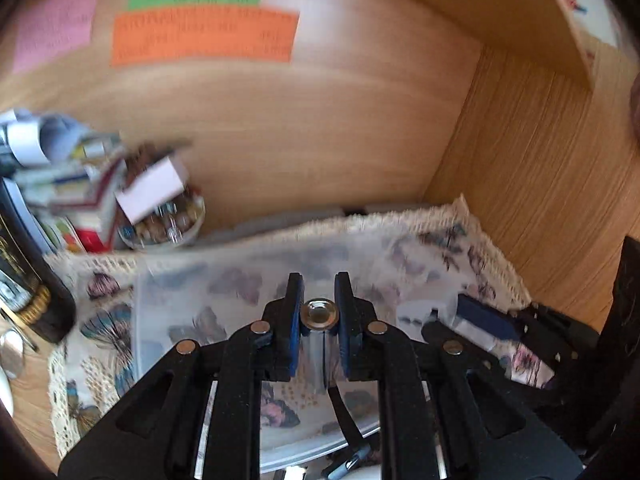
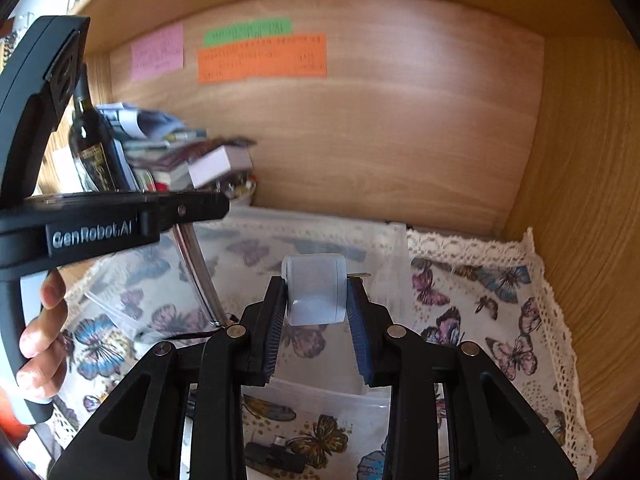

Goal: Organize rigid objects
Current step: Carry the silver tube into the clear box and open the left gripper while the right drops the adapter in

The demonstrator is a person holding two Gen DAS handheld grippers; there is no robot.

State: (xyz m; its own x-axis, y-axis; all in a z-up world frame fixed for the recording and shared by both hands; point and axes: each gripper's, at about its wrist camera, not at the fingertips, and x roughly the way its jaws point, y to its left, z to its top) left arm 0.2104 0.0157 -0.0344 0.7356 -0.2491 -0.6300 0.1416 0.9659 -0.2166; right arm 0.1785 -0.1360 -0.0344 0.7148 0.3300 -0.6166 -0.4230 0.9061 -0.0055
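- Left gripper: blue pads clamped on a shiny metal tube, open end facing the camera, tube running back between the fingers.
- In the right wrist view the same left gripper enters from the left, held in the person's left hand; the metal tube hangs down from it at a slant, lower end close to the cloth. Gripper body reads "GenRobot.AI".
- Right gripper: closed on a white plug adapter, pads on its two sides; a metal prong sticks out of its right side.
- From the left wrist, right gripper sits low right, adapter only partly visible.
- Both held over a butterfly-print cloth with lace edging, laid on the floor of a wooden cabinet bay.
- Clear plastic zip bag lies on the cloth under and behind both grippers; whether either object touches it, can't tell.
- Small black item on the cloth near the bottom edge, under the right gripper; too small to identify.
- Back panel: pink note, green note, orange note; text unreadable.
- Back left corner: dark bottle, messy stack of boxes and papers, round container of small parts. Blurred in the left wrist view.
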